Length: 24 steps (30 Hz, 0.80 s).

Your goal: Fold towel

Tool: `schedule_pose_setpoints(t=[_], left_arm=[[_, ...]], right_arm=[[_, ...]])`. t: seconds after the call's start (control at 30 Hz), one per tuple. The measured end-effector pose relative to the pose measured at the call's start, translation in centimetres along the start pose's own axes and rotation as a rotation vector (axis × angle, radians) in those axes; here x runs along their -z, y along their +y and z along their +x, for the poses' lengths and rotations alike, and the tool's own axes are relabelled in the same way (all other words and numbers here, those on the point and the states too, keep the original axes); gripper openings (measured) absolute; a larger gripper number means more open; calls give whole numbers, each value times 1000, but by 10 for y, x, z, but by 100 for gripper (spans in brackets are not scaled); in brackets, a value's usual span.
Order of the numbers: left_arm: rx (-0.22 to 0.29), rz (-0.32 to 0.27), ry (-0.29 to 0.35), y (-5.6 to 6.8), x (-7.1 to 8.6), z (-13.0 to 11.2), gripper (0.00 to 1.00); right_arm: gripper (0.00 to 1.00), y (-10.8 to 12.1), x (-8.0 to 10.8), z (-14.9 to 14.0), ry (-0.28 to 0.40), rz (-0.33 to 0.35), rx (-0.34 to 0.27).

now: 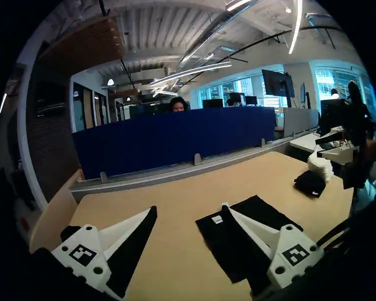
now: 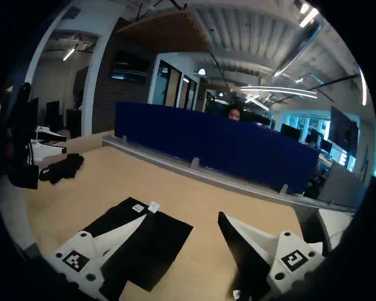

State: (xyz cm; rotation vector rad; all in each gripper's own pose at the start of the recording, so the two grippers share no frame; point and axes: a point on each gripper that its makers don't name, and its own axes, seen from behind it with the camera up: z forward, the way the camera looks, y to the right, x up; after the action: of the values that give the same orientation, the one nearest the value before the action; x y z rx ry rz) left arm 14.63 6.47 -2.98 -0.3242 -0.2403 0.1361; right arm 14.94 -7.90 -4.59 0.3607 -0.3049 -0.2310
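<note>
**Left gripper view.** At 5 o'clock the towel point(image 1: 262, 209) is partly covered by one finger point(image 1: 255, 232) of the left gripper point(image 1: 188, 207), and its near edge is hidden. The white tag point(image 1: 217, 219) is too small to read. At 3 o'clock the right gripper point(image 1: 333, 152) is small and cut off by the edge, so its jaw spacing cannot be told from here. At 12 o'clock a person point(image 1: 178, 104) is hidden below the head by the divider point(image 1: 173, 140).

**Right gripper view.** At 7 o'clock a finger point(image 2: 113, 232) covers the towel's middle. At 9 o'clock the dark pile point(image 2: 62, 168) is too blurred to identify.
</note>
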Motion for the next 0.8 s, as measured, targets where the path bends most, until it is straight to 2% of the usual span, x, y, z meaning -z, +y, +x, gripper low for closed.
schedule_pose_setpoints(t=[0.3,0.57,0.8], left_arm=[[-24,-31,-43,10,-6,-19,95],[-54,-92,-103,32,-12,-52,95],[-75,-152,-172,58,-21,-90,95]], right_arm=[[100,-15,-5,-18,-36,39,26],[100,-26,-12,-50,-75,63,37],[100,-32,-17,-83,-116,72,28]])
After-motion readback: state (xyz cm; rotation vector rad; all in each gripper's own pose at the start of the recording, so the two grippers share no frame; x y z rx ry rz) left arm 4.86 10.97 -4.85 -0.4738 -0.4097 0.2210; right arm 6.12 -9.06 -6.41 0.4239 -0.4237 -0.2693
